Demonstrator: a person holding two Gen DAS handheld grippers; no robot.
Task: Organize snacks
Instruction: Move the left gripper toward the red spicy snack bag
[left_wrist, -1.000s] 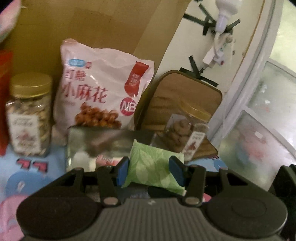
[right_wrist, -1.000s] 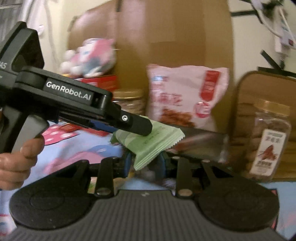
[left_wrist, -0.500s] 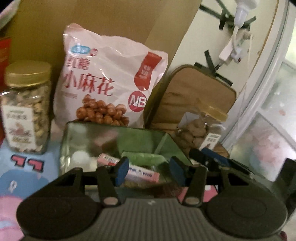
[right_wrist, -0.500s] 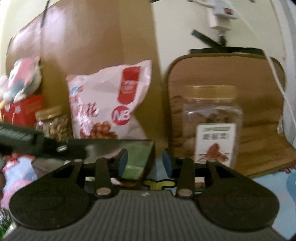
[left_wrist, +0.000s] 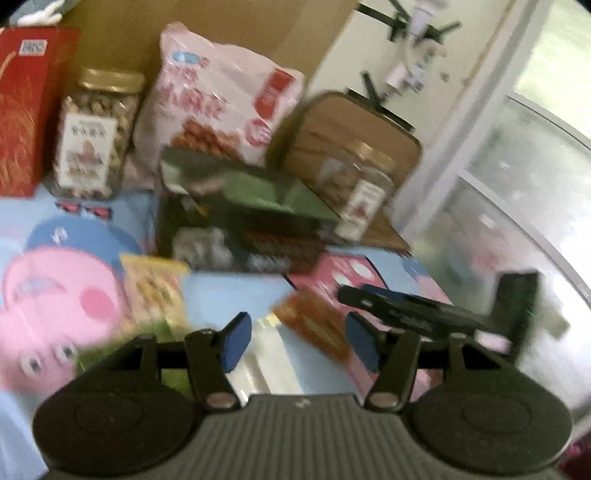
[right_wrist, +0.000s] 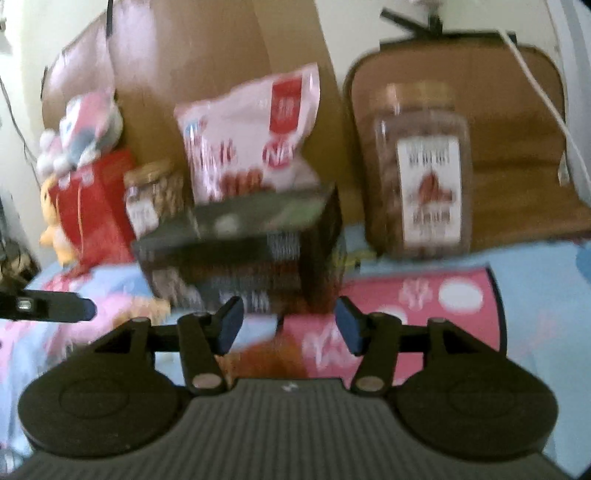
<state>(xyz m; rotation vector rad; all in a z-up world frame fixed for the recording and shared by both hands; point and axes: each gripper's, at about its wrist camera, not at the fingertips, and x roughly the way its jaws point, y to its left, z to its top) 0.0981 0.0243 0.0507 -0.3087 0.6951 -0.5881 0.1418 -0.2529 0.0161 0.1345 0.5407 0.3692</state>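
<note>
A dark open box (left_wrist: 236, 229) stands on the cartoon-print cloth (left_wrist: 229, 291), with a green packet (left_wrist: 266, 192) lying inside it. My left gripper (left_wrist: 300, 341) hangs in front of the box, its jaws opening with nothing between them. Below it lie an orange-brown packet (left_wrist: 314, 325) and a yellow packet (left_wrist: 155, 291). My right gripper (right_wrist: 289, 329) also faces the box (right_wrist: 240, 251), jaws opening and empty. Both views are blurred.
Behind the box stand a pink snack bag (left_wrist: 221, 96), a gold-lidded nut jar (left_wrist: 96, 136), a red carton (left_wrist: 26, 107) and a cookie jar (right_wrist: 424, 166). A brown padded case (right_wrist: 517, 155) and cardboard (left_wrist: 221, 29) line the back. A plush toy (right_wrist: 85, 125) sits far left.
The green packet, held between both grippers a second ago, now lies in the box. Both grippers have drawn back and down from the box, and their jaws stand wider.
</note>
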